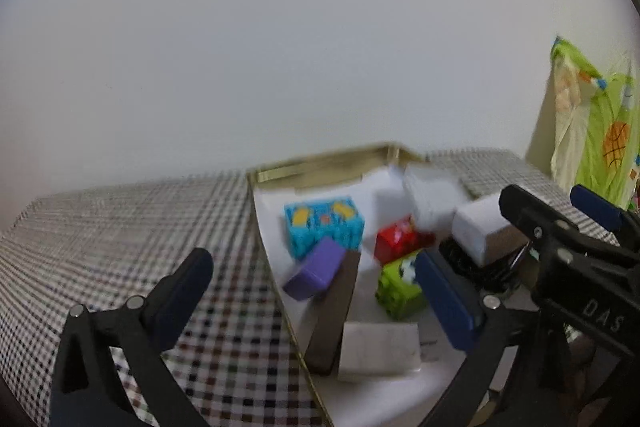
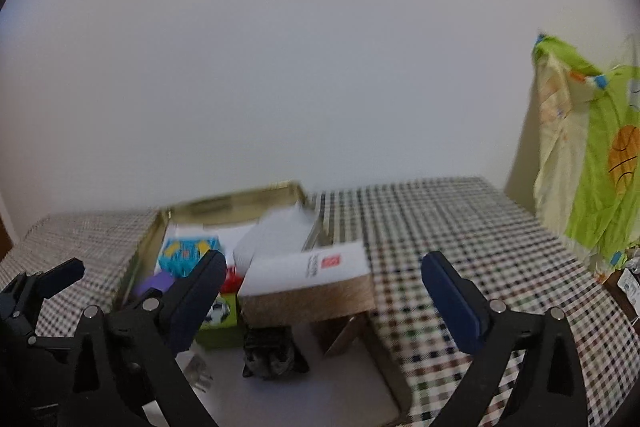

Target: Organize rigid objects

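Observation:
A gold-rimmed tray (image 1: 320,165) with a white floor sits on the checked tablecloth. In it lie a blue patterned block (image 1: 324,225), a purple block (image 1: 316,269), a red block (image 1: 396,237), a green block (image 1: 400,287), a brown slab (image 1: 336,311) and white boxes (image 1: 380,347). My left gripper (image 1: 316,291) is open and empty above the tray's near left side. My right gripper (image 2: 324,291) is open and empty over the tray (image 2: 240,199), just before a white and brown box (image 2: 308,281). It also shows at the right of the left wrist view (image 1: 560,227).
The checked tablecloth (image 1: 120,227) covers the table on both sides of the tray. A green and cream printed cloth (image 2: 588,163) hangs at the far right. A black clip-like object (image 2: 274,351) lies on the tray floor. A plain wall stands behind.

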